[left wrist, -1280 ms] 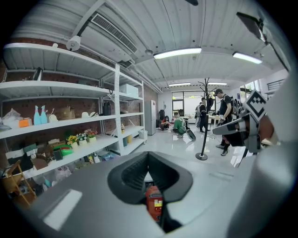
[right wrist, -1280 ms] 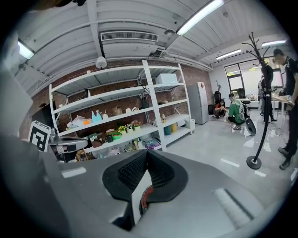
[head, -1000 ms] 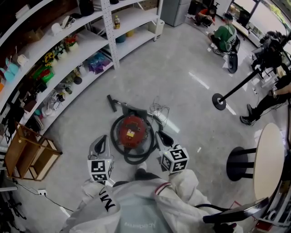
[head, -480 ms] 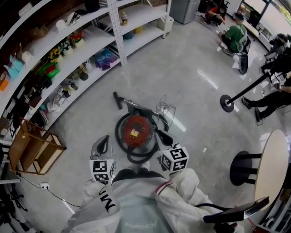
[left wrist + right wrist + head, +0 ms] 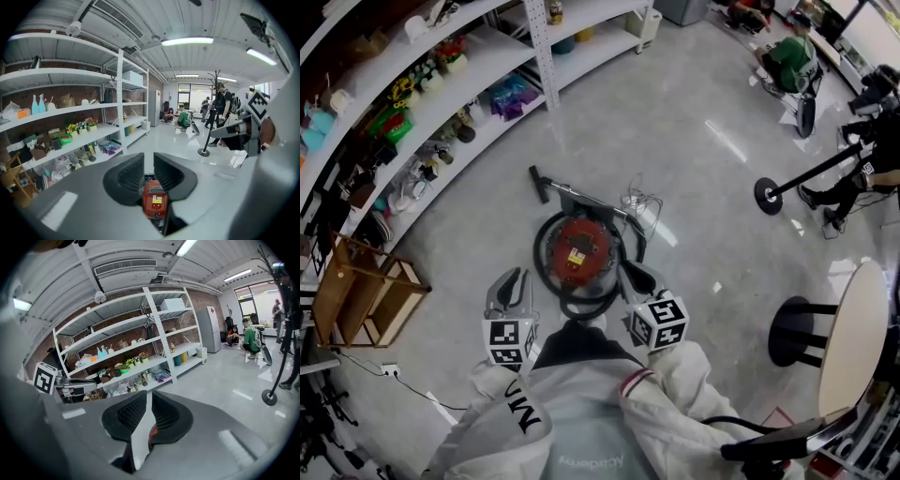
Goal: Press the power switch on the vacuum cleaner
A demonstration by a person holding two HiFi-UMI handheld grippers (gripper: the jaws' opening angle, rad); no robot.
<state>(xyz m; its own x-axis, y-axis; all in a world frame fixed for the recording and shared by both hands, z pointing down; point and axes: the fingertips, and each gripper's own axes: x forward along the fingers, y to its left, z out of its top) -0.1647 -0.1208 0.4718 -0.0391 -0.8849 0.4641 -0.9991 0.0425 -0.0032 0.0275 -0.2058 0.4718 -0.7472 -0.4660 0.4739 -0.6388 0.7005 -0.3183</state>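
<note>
While I stand over it, the grey floor [image 5: 703, 169] takes most of the head view, with white shelving [image 5: 469, 84] curving from 9 to 12 o'clock and a round table [image 5: 853, 319] at 3 o'clock. Task object: the red vacuum cleaner [image 5: 581, 255] sits on the floor at centre frame, dead ahead at 12 o'clock from my body and well below both tools. Its black hose [image 5: 581, 305] loops round the near side, and its wand [image 5: 572, 195] runs off toward 11 o'clock, so I take the long axis as 5 to 11. The left gripper [image 5: 514, 277] hangs at 7 o'clock from the canister and the right gripper [image 5: 628, 272] at 4 o'clock, so the canister lies between them. In the left gripper view the jaws are drawn to a thin slit with nothing between them, and the vacuum cleaner [image 5: 154, 201] shows just below the left gripper [image 5: 149, 157], at 6 o'clock. The right gripper [image 5: 146, 394] is likewise closed to a slit and empty, with only a sliver of red below. I judge the right one marginally nearer the canister. I cannot pick out the power switch with confidence; I suspect it sits by the yellow label [image 5: 575, 255]. The next move is a descent.
</note>
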